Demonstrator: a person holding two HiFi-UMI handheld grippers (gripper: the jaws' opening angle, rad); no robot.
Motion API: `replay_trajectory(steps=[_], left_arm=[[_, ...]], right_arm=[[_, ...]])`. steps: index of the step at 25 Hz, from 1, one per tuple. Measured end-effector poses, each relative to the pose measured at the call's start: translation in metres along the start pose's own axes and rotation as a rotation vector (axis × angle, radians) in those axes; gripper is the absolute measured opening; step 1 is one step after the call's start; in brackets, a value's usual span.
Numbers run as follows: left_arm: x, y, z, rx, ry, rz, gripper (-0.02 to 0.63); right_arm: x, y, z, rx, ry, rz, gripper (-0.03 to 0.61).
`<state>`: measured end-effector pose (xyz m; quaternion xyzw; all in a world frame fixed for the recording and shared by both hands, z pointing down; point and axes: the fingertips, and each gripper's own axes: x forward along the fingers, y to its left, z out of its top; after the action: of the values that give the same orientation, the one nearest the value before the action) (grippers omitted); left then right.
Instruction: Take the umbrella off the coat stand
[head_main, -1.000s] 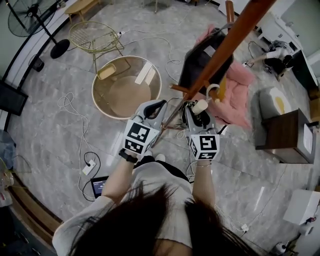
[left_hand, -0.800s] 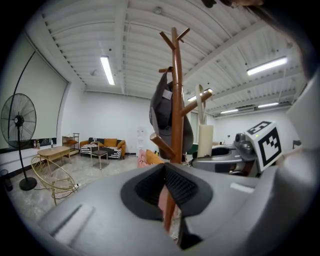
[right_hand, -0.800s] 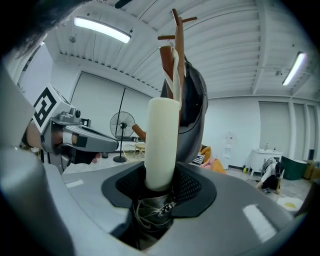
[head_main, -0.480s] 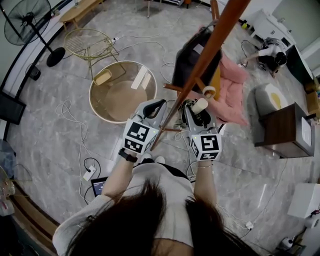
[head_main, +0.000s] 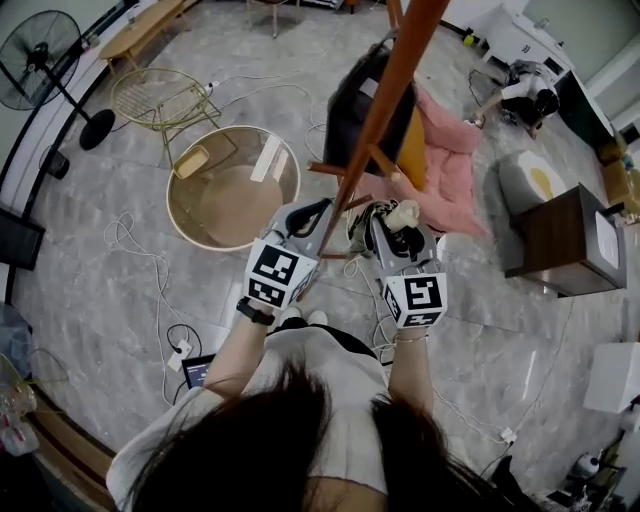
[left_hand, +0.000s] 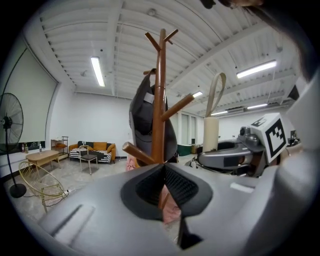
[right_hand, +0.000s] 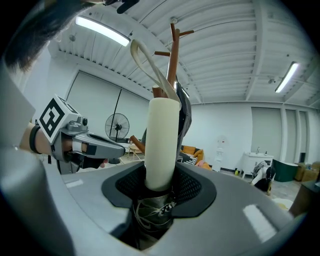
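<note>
The wooden coat stand (head_main: 385, 90) rises between my two grippers, with a black bag (head_main: 360, 100) hanging on its far side. My right gripper (head_main: 400, 228) is shut on the umbrella's cream handle (head_main: 403, 213), just right of the pole. In the right gripper view the handle (right_hand: 162, 145) stands upright between the pads of the gripper (right_hand: 160, 187). Its strap loop (right_hand: 150, 60) sticks up in front of the stand (right_hand: 172, 60), and the dark folded canopy hangs below. In the left gripper view the loop (left_hand: 216, 95) stands beside a peg tip, apart from it. My left gripper (head_main: 312, 212) is shut and empty, left of the pole.
A round glass table (head_main: 235, 185) and a wire chair (head_main: 155, 95) stand to the left. A pink cloth (head_main: 450, 160) lies behind the stand, and a brown cabinet (head_main: 560, 245) is at the right. Cables run across the floor (head_main: 140, 240), and a fan (head_main: 40, 50) stands far left.
Both grippers have lifted a little. The umbrella handle has come away from the stand's peg toward me. The view has shifted, so the pole now sits further left.
</note>
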<state>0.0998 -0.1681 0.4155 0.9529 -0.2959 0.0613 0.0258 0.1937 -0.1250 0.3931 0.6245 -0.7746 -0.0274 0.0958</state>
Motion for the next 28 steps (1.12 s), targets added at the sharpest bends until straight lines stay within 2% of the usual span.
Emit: replay_trajectory(steps=[20, 28], left_arm=[[0.04, -0.072, 0.014, 0.02, -0.026, -0.195, 0.058], [0.047, -0.075, 0.013, 0.025, -0.023, -0.211, 0.058]], right_arm=[[-0.094, -0.066, -0.013, 0.054, 0.029, -0.257, 0.152], [-0.12, -0.08, -0.03, 0.117, 0.055, -0.321, 0.152]])
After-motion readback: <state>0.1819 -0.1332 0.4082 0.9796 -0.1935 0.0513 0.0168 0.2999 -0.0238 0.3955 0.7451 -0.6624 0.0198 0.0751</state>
